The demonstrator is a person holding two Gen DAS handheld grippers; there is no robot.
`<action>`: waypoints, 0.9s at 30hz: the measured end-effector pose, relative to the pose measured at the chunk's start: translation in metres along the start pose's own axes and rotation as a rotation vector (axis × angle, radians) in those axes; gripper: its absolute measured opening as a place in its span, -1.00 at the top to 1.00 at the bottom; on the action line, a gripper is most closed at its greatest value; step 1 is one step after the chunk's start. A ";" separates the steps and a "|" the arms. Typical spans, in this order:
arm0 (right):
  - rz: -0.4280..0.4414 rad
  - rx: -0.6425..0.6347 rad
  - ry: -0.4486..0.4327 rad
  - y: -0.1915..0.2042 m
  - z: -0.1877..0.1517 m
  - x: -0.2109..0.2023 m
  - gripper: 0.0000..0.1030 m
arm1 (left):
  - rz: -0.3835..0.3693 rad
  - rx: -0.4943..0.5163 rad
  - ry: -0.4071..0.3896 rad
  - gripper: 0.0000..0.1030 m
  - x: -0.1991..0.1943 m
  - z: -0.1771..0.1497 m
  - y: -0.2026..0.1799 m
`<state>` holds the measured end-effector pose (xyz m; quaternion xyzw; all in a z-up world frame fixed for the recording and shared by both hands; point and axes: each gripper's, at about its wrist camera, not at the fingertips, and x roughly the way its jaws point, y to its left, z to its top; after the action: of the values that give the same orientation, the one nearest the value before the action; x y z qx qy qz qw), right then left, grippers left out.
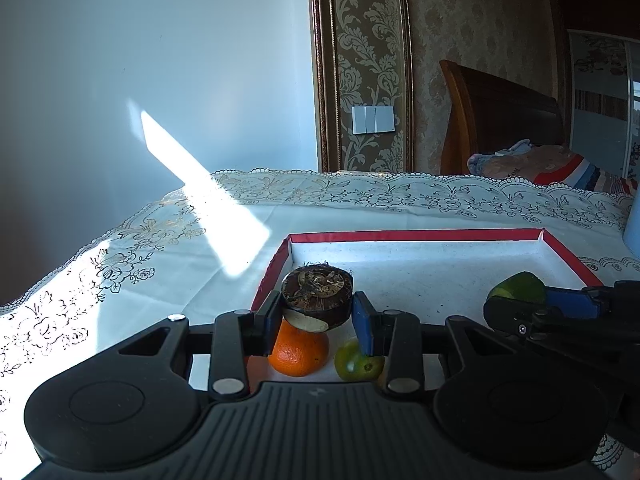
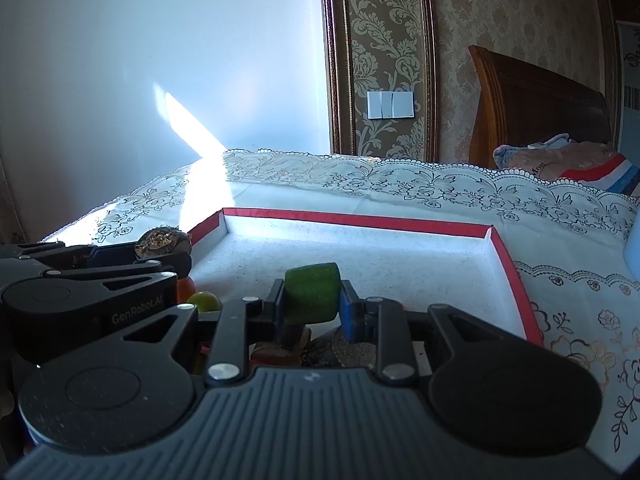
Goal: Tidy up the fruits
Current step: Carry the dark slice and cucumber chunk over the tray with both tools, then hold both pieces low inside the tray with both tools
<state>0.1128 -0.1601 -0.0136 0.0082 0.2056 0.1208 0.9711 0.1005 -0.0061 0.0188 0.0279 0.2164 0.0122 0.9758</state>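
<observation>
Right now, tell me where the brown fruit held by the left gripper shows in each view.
Left wrist: brown fruit at centre, clamped in the left gripper.
Right wrist: brown fruit at the left edge, beside the tray corner.
Shared landmark: the red-rimmed tray.

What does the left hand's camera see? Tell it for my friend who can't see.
The left gripper squeezes a brown, round fruit above a red-edged tray on a lacy tablecloth. Under it sit an orange and a small green fruit.
</observation>
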 end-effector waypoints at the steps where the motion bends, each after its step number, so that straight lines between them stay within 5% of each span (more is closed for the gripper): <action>1: -0.001 0.001 0.000 -0.001 0.000 0.001 0.49 | 0.000 -0.001 0.001 0.29 0.001 0.000 0.000; 27: -0.027 0.034 -0.008 -0.008 -0.003 0.009 0.49 | 0.010 -0.003 0.021 0.29 0.019 0.000 -0.010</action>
<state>0.1213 -0.1663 -0.0199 0.0225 0.2040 0.1043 0.9731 0.1174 -0.0153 0.0104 0.0275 0.2266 0.0177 0.9734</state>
